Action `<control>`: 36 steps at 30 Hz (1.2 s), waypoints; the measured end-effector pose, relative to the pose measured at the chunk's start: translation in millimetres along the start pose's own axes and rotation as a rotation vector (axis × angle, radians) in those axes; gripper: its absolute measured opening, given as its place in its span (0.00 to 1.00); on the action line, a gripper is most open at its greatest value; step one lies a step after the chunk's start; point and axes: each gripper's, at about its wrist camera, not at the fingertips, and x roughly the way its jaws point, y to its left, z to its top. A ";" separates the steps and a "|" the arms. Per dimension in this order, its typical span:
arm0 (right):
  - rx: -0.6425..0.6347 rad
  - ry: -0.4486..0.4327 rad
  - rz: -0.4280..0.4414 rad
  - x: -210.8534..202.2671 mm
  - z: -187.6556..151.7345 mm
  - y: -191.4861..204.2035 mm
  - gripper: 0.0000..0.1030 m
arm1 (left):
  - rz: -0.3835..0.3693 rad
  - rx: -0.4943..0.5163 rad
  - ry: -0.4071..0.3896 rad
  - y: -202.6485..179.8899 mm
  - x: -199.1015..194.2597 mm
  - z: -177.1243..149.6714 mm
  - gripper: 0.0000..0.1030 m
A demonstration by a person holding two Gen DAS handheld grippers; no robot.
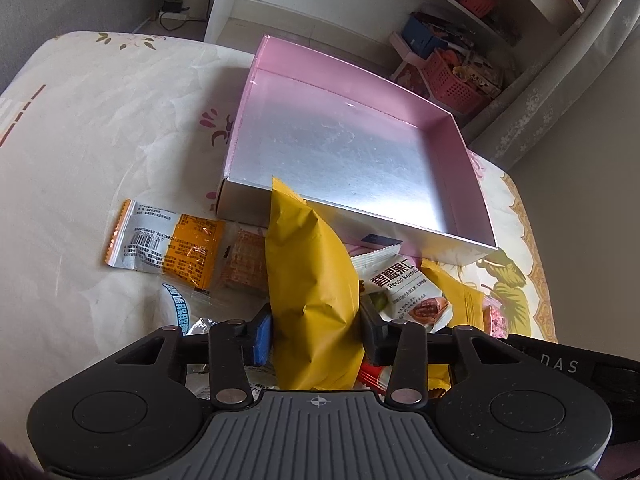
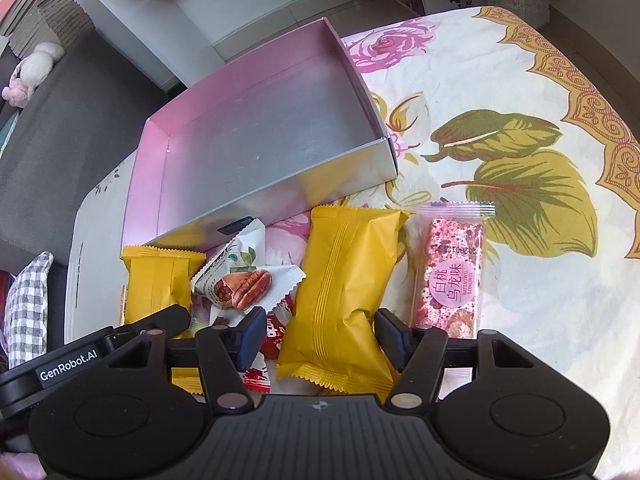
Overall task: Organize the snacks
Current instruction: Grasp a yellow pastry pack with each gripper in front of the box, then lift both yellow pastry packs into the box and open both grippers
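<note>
Our left gripper (image 1: pixel 316 332) pinches a yellow packet (image 1: pixel 312 280), light and puffy, mid-body. Our right gripper (image 2: pixel 320 338) straddles its twin (image 2: pixel 344 280), whether gripping we cannot tell

Open box (image 2: pixel 280 136) sits on bed cover (image 2: pixel 520 80), near far edge, nothing in it. Snack packets lie in bunch just before box's near wall. Right wrist view, left to right: small cake packet (image 2: pixel 158 284), pecan packet (image 2: pixel 244 280), big cake packet (image 2: pixel 344 292), peach bar (image 2: pixel 452 272). Left wrist view: barcode packet (image 1: pixel 160 246) at left end of bunch.
</note>
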 end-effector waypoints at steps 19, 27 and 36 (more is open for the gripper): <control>0.082 -0.094 0.082 -31.8 3.9 -11.7 0.21 | -0.040 -0.054 -0.084 13.3 -36.1 7.7 0.37; 0.125 -0.163 0.177 -57.2 11.8 -10.6 0.21 | -0.043 -0.088 -0.171 16.2 -55.5 19.7 0.37; 0.086 -0.267 0.206 -45.4 42.1 10.0 0.21 | 0.002 -0.041 -0.223 3.5 -40.1 55.9 0.37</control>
